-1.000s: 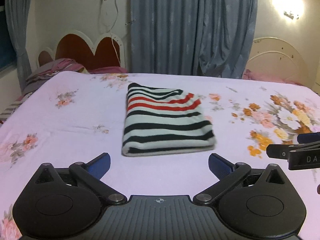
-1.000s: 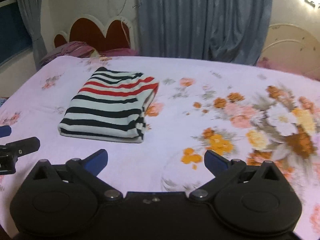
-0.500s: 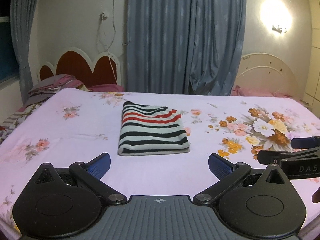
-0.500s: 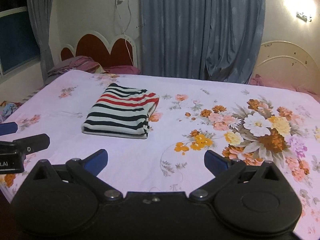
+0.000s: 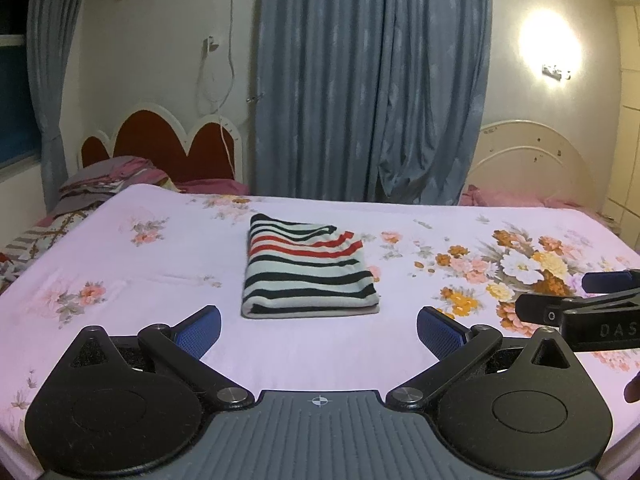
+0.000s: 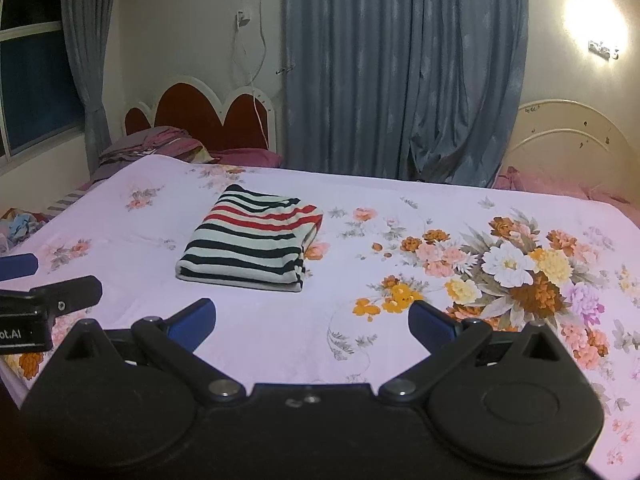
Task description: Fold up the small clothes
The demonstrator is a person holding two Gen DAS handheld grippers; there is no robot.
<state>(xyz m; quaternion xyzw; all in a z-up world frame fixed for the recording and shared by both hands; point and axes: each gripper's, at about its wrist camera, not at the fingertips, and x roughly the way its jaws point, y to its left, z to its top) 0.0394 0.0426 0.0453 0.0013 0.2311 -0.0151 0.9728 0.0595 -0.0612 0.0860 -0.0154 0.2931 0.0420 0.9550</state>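
A small striped garment point(image 5: 308, 270), white with black and red bands, lies folded into a neat rectangle on the pink floral bedsheet point(image 5: 140, 280). In the right wrist view the same garment point(image 6: 252, 240) sits left of centre. My left gripper point(image 5: 319, 330) hovers near the bed's front edge, well short of the garment, open and empty. Beside it my right gripper point(image 6: 312, 324) is also open and empty, farther right. Each gripper shows at the edge of the other's view: right gripper point(image 5: 580, 300), left gripper point(image 6: 48, 284).
Blue curtains point(image 5: 372, 80) hang behind the bed. A red heart-shaped headboard point(image 5: 160, 140) with piled bedding point(image 5: 108, 176) is at the back left, a cream headboard point(image 5: 532, 160) at the back right. A wall lamp point(image 5: 554, 72) glows. The sheet's flower print point(image 6: 516, 268) covers the right side.
Both grippers have pulled back and up from the folded garment, so it looks smaller and more of the room shows. The garment has stayed in place.
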